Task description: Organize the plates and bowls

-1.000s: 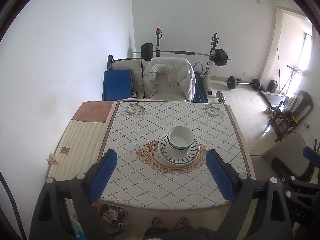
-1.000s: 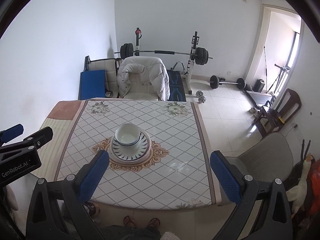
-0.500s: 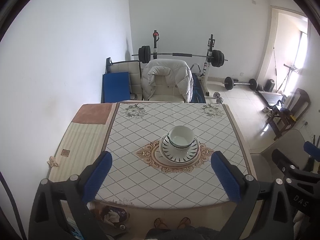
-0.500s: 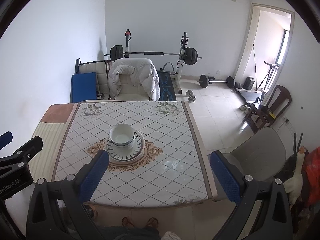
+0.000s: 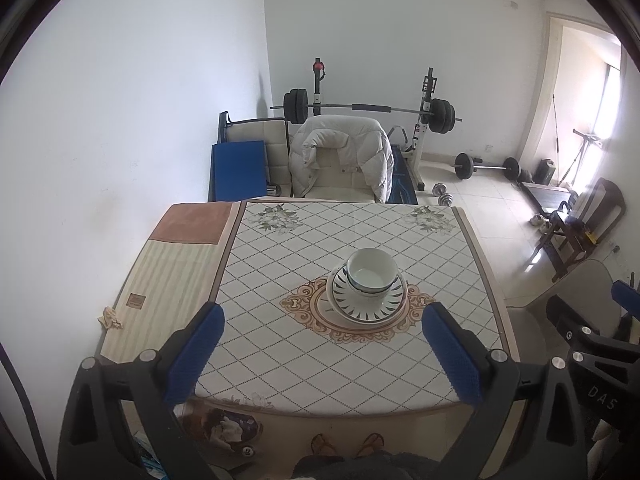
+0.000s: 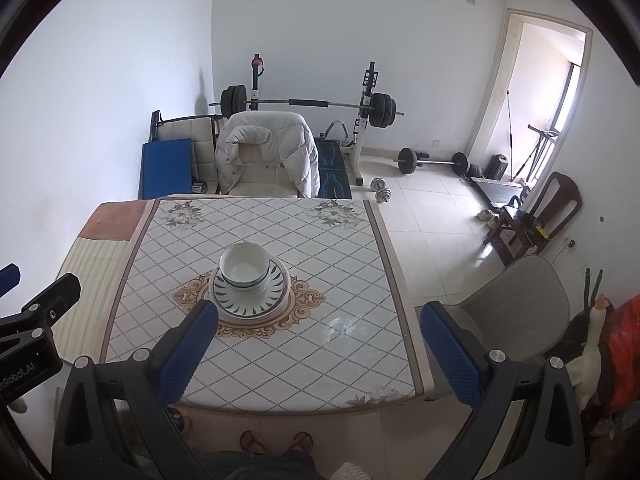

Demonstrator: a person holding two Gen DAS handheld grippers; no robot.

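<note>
A white bowl [image 5: 372, 271] with a dark rim stripe sits inside a striped plate [image 5: 368, 300], which rests on a larger plate at the middle of the table [image 5: 304, 344]. The same stack shows in the right wrist view, bowl [image 6: 245, 267] on plate [image 6: 250, 294]. My left gripper [image 5: 322, 322] is open and empty, held high above the table's near edge. My right gripper [image 6: 318, 320] is open and empty too, above the near right part of the table. Both are well clear of the dishes.
The table [image 6: 256, 336] has a diamond-pattern cloth and a striped mat [image 5: 168, 280] on its left. A chair with a white jacket [image 5: 344, 156] stands behind it, a grey chair [image 6: 516, 304] at its right. A barbell rack [image 5: 368, 108] is at the back wall.
Both grippers have drawn back and up from the table. The dish stack looks smaller and farther away. The bowl and plates have not moved.
</note>
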